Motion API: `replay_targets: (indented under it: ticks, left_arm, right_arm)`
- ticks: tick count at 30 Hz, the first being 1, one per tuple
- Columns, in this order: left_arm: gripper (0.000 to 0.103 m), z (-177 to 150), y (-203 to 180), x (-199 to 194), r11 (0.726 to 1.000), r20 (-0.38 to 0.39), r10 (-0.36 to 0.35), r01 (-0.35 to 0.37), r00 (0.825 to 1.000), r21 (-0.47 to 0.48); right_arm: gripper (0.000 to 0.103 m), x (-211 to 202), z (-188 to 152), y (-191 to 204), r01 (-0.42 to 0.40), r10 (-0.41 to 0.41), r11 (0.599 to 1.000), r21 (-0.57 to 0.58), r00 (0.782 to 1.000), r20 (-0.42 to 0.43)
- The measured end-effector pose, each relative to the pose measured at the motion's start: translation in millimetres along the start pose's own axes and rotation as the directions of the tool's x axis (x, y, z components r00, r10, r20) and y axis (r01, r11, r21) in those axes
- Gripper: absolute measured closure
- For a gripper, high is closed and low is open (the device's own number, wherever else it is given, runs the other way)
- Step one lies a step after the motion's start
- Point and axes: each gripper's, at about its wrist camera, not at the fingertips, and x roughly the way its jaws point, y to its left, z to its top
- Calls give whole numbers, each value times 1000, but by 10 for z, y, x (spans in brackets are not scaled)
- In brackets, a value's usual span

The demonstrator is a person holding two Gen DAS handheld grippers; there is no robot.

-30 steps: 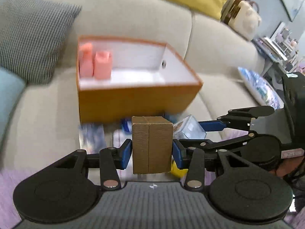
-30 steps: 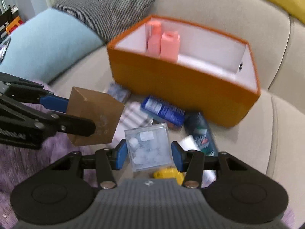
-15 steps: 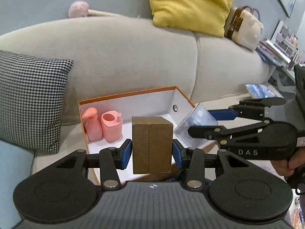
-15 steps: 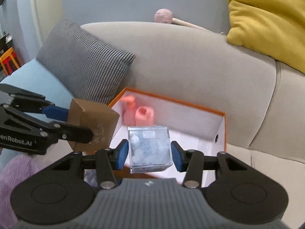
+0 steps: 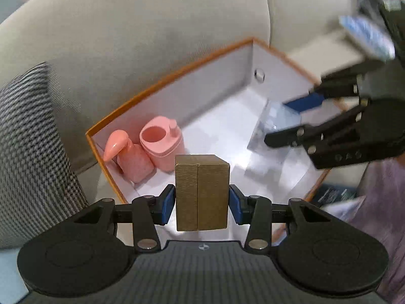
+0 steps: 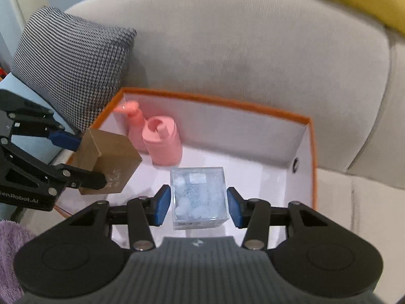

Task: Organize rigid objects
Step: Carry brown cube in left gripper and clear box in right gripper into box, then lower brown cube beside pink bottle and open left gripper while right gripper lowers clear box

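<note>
Upright brown box [image 5: 201, 192], long axis vertical

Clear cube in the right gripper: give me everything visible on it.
The clear cube looks like a rigid see-through plastic box with white lumps inside, a small white label on its upper face and a printed strip along its lower edge. It sits square and upright, clamped on two opposite sides by the blue pads of the right gripper. It hangs over the white interior of the orange box, in front of the pink bottles, touching neither.
</note>
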Motion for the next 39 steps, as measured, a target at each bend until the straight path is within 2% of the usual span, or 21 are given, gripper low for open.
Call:
replay_targets:
  ticks: [3,5,7,13,15,20,24,25,29,34,37,39]
  left_arm:
    - [52,80,-42,165,993,-59,31,-24,998,111]
    - [52,114,-92,271,979,-95,60,-40,994,198]
    - [52,147,-154,388,958,-129,93,-53,987,283]
    - [52,111,-248,650,900,-200,138,-39,970,435]
    - [52,83,-251,701,894,-220,129,-17,967,449]
    - [52,99,-206,710,902,-274,41,82,961,423]
    - [51,68,-235,735,887,-282,80,61,956,457]
    - [49,157,-213,744,886,-281,85,56,956,460]
    - [39,175,-199,643,867,-231,127,5,965,498]
    - [44,166,-202,486,865,-168,136,-34,976,501]
    - [44,140,-219,491,865,-171,128,-25,977,502]
    - [45,119,-239,528,859,-174,147,-38,974,511]
  right_arm:
    - [53,164,19,-34,-22,22,1000,4,999,-24]
    - [53,242,28,-34,-36,36,999,-1,999,-33]
    - [53,322,52,-32,-49,48,999,-7,998,-45]
    - [53,515,117,-39,-91,90,996,-11,992,-83]
    - [53,561,128,-57,-103,102,995,0,990,-96]
    - [53,618,107,-75,-101,101,995,3,988,-118]
    - [53,649,77,-52,-108,107,994,-3,985,-132]
    - [53,659,75,-43,-108,107,994,-4,985,-135]
    - [53,676,69,-13,-114,112,993,-6,984,-142]
    - [53,702,91,-22,-135,138,990,30,979,-147]
    - [53,713,110,-3,-130,134,991,35,981,-143]
    - [53,717,114,14,-134,137,990,34,980,-144]
